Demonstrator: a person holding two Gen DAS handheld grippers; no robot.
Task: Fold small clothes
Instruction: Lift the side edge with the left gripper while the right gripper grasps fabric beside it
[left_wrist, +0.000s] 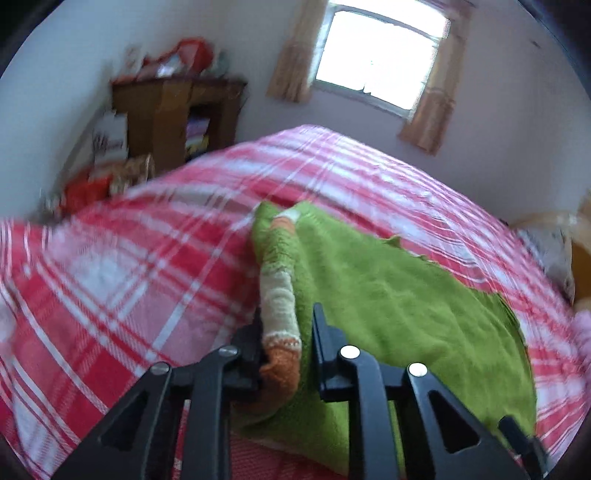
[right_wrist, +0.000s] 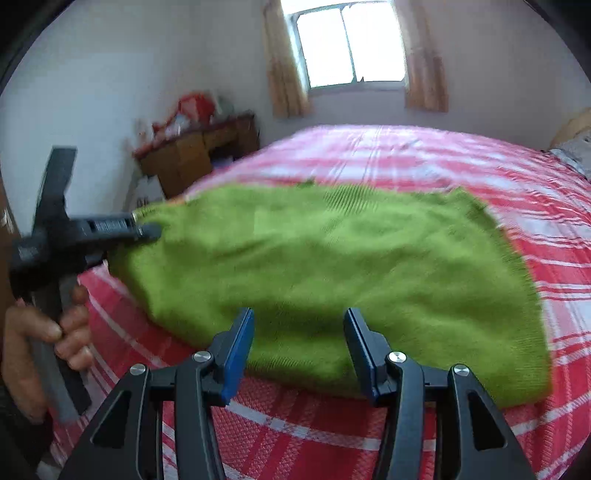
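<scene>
- On the bed (right_wrist: 424, 155), over its red-and-white plaid cover, a green knitted garment (right_wrist: 332, 266) is lying spread out, its near edge reaching the bed's near side.
- At the garment's left edge, the left hand-held gripper (left_wrist: 286, 343) is clamping a striped orange-and-cream cuff (left_wrist: 279, 314), its jaws nearly closed on the knit.
- A person's hand (right_wrist: 48, 339) is gripping that tool's handle at the left of the right wrist view.
- Over the garment's near edge, the right hand-held gripper (right_wrist: 299, 332) is standing about half open, blue pads (right_wrist: 240, 350) apart, pressing on nothing.
- Behind the bed, a wooden cabinet (left_wrist: 173, 114) is standing near a curtained window (right_wrist: 351, 44).
</scene>
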